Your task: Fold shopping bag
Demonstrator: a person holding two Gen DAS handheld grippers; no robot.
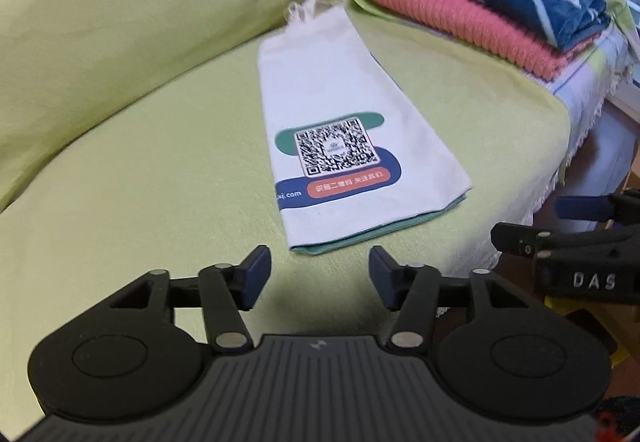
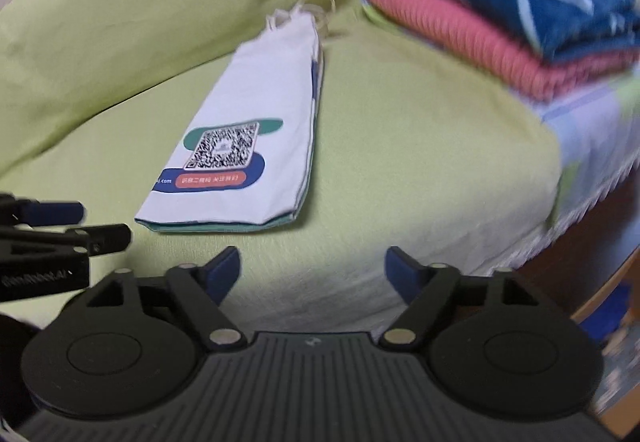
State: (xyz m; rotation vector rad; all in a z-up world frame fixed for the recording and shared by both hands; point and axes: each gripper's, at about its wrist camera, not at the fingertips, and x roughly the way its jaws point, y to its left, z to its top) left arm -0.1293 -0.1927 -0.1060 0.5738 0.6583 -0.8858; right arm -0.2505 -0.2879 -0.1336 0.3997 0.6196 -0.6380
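We see the shopping bag (image 1: pixel 340 146) lying flat, already a narrow strip, on the green sofa seat (image 1: pixel 160 182), long axis running away from us, handles far. Left hand-held gripper (image 1: pixel 319 278) sits just short of its near edge, spread, empty; right hand-held gripper (image 2: pixel 313 274), also spread, hangs off to the right, slightly farther.

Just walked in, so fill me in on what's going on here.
A person is working with two hand-held grippers over a green-covered sofa. A cream shopping bag lies on the seat, already folded into a narrow strip, QR print facing up. The left hand-held gripper and right hand-held gripper are both open just short of the bag's near end, touching nothing. Folded towels are stacked behind.
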